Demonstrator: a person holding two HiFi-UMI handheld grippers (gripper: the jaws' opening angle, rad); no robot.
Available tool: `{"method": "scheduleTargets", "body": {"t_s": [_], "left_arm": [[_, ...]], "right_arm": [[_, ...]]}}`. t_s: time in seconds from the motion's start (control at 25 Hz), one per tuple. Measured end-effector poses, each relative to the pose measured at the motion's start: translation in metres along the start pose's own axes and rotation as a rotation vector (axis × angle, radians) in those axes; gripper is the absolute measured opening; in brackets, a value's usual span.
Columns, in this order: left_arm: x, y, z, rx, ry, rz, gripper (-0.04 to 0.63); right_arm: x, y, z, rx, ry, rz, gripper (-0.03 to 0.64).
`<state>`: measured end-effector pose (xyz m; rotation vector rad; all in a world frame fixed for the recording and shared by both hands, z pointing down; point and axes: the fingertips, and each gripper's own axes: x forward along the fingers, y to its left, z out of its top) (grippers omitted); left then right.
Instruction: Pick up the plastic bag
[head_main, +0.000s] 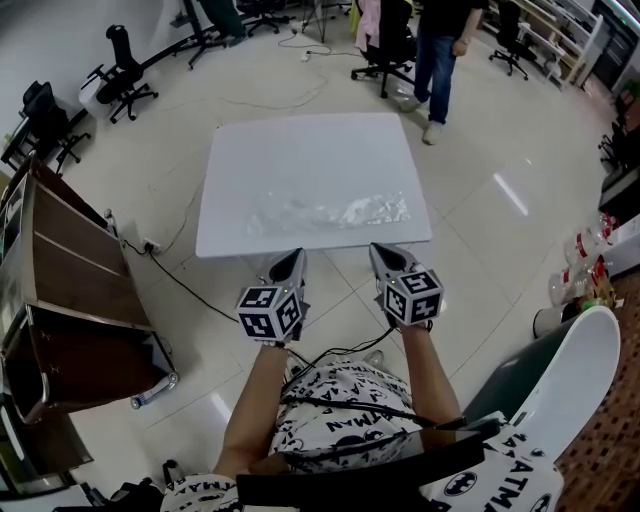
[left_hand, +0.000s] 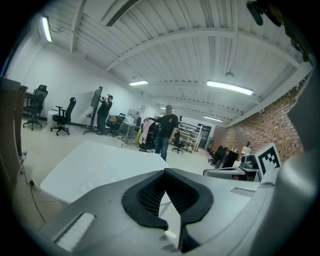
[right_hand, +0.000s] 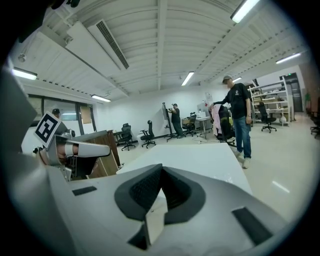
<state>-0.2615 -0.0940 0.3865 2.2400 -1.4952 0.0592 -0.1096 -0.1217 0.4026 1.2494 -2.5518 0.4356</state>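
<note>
The clear, crumpled plastic bag (head_main: 330, 212) lies flat on the white square table (head_main: 300, 150), stretched along the 6 o'clock side of the top, just inside the near edge and touched by nothing. From the bag, the left gripper (head_main: 297, 254) hovers at 7 o'clock and the right gripper (head_main: 378, 249) at 5 o'clock, both off the table's near edge and pointing toward it. Each gripper's own view shows its two dark pads pressed together at the tips with nothing between them, so both are closed and empty. The step in hand looks like the approach, with the pickup not yet begun. The next move would call for one gripper to spread its jaws, travel forward over the table edge, come down on a raised fold of the film and pinch it. The thin, slippery plastic may slide or bunch rather than lift if the pads catch only a flat part. By count, there is one bag, one table and two grippers. Beyond the table at 1 o'clock stands one person in a dark top and blue jeans (head_main: 440, 45); the gripper views show a second person far off. A brown wooden cabinet (head_main: 60, 290) sits at 9 o'clock, a white plastic chair (head_main: 570, 380) at 4 o'clock, and at least four black office chairs (head_main: 125, 80) ring the far floor.
</note>
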Motion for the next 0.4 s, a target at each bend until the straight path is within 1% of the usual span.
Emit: {"method": "scheduleTargets", "body": {"t_s": [0.2,0.4], "left_arm": [[0.0004,-0.0096,0.0045,0.006,0.014,-0.011,-0.002],[0.0024,-0.0087,-0.0011,0.003,0.014,-0.016,-0.002]], "right_arm": [[-0.01,-0.005,0.0043,0.015,-0.001,-0.014,0.0],[-0.008,-0.0039,-0.0019,0.012,-0.001,-0.01,0.0]]}}
